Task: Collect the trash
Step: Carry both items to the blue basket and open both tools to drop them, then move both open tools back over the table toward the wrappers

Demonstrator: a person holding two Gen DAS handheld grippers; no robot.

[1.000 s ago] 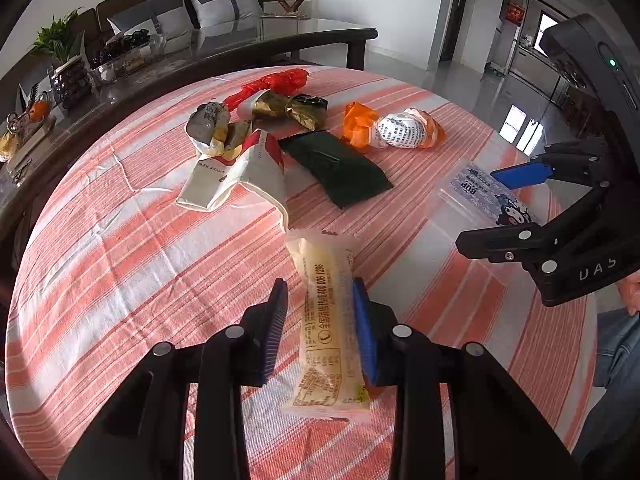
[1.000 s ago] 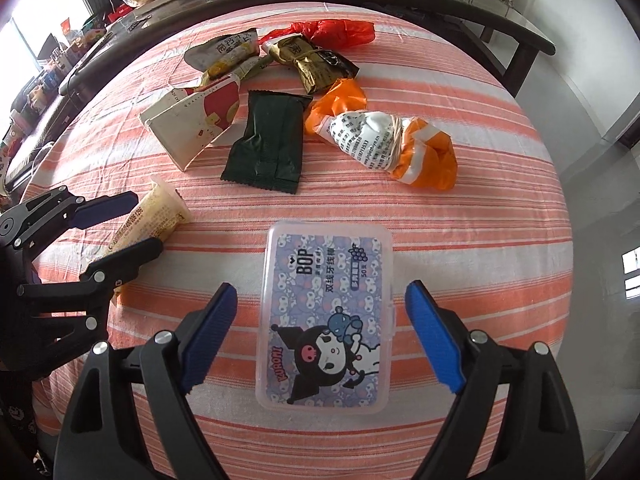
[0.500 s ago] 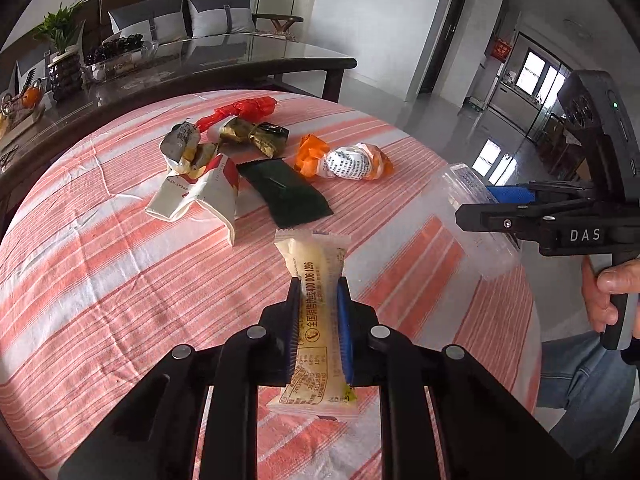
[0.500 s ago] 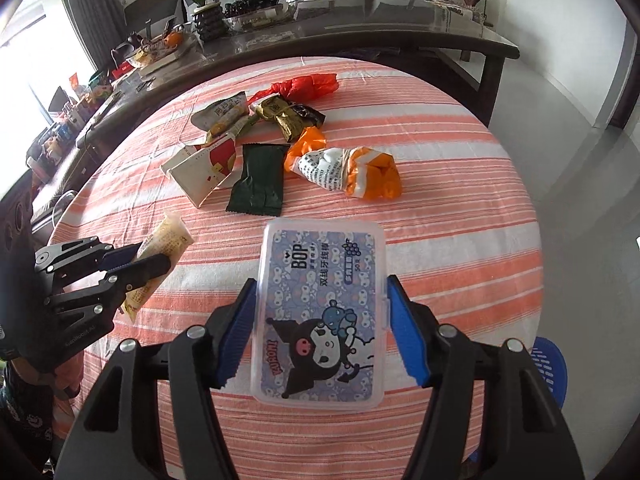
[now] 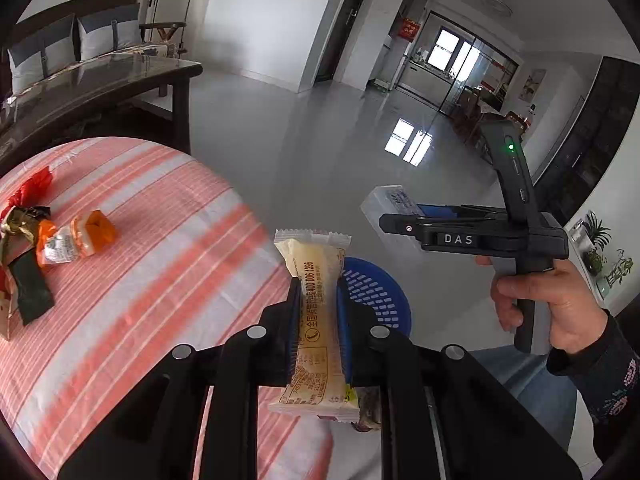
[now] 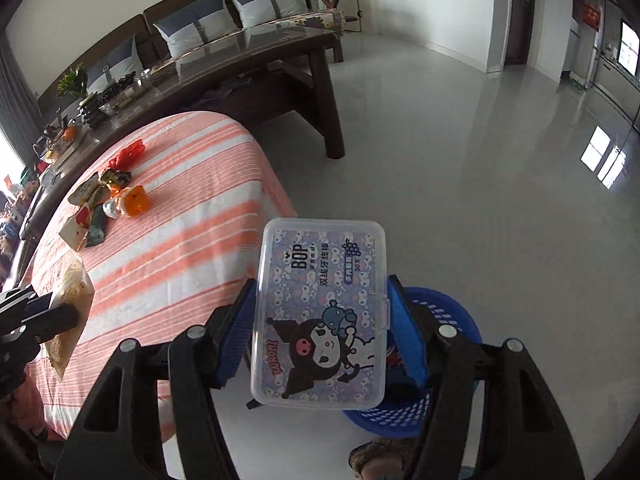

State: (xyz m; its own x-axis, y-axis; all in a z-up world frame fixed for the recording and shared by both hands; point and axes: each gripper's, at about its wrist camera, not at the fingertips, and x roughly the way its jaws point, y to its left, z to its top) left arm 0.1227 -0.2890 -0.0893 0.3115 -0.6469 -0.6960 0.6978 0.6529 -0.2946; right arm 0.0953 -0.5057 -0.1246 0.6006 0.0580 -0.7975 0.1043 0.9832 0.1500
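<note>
Both hand-held grippers, left (image 5: 318, 316) grasping the snack packet (image 5: 318, 320), right (image 6: 322, 320) the plastic box (image 6: 322, 312), have swung off the table (image 5: 140, 260) over the blue basket (image 6: 452, 320).

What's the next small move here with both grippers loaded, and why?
Probably carry both on over the blue basket and only then open. The left gripper is shut on the yellow snack packet, the right gripper on the clear plastic box, both lifted off the striped table. The basket sits on the floor just past them.
</note>
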